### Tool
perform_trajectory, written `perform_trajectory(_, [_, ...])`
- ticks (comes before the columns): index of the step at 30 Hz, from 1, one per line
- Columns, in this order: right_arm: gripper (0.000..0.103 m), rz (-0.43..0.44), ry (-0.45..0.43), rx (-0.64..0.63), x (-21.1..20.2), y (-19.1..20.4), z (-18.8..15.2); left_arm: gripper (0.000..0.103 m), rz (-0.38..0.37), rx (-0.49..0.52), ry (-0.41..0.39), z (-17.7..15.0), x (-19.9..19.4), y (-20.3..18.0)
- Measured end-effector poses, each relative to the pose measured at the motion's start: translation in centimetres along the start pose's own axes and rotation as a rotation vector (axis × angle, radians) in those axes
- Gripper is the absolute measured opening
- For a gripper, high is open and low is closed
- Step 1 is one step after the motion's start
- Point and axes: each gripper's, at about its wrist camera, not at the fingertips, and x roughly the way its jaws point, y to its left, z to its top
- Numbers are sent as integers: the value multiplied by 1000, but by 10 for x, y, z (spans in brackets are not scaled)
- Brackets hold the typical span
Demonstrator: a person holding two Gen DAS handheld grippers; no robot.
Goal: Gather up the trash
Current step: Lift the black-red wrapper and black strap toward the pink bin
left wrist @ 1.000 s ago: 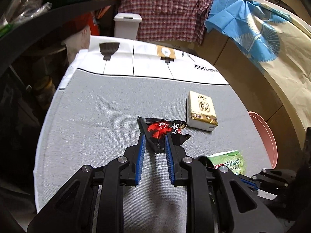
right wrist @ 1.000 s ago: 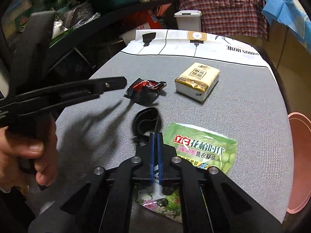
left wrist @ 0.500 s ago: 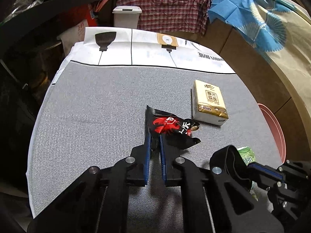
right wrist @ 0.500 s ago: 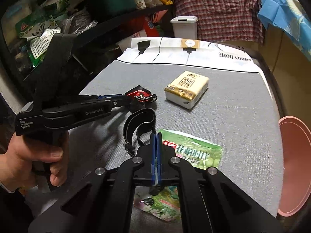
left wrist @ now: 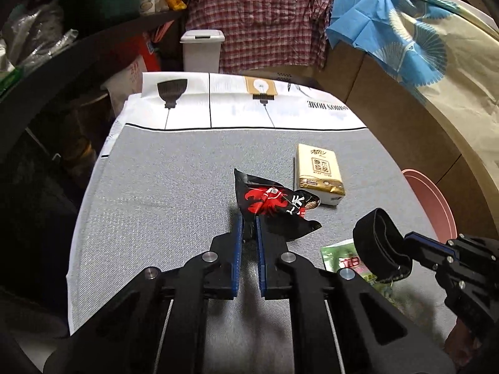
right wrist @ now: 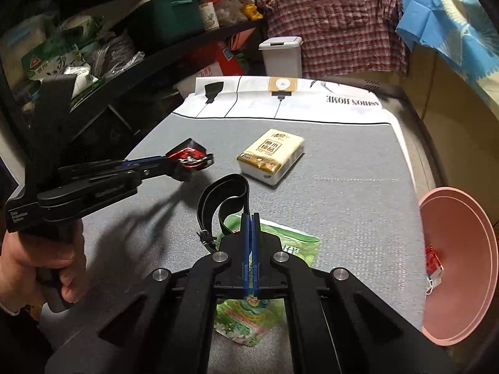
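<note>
Above the grey cloth of the worktop (left wrist: 162, 193), the left hand-held gripper (left wrist: 248, 218) has its blue-lined jaws pinched on one edge of a crumpled black and red snack wrapper (left wrist: 271, 202), which the right wrist view shows lifted clear of the cloth with its shadow falling below. To its right, the right hand-held gripper (right wrist: 251, 218) has its jaws pressed almost flat together on a black loop strap (right wrist: 223, 202), and the loop stands up in front of the fingers, hanging over a green detergent refill pouch (right wrist: 293, 249) that lies flat on the worktop just beneath it. A gold and white tissue pack (right wrist: 270, 159) rests on the cloth beyond both grippers, near the wrapper but apart from it. Off the right edge of the worktop sits a pink basin (right wrist: 461, 268), with a small red and white scrap (right wrist: 433, 265) inside it near the rim. At the far end of the worktop stands a white lidded bin (left wrist: 202, 50), with a plaid shirt (left wrist: 265, 18) hanging behind it. The person's left hand (right wrist: 46, 268) is wrapped around the left gripper's handle at the lower left of the right wrist view.
</note>
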Motion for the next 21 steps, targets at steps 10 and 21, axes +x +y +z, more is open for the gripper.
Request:
perform_trajectory(10, [1, -32, -42, 13, -29, -9, -2, 9, 1, 24, -44, -7, -30, -17])
perform_trajectory(21, [1, -61, -101, 27, -65, -17, -4, 9, -2, 37, -96, -14, -65, -33])
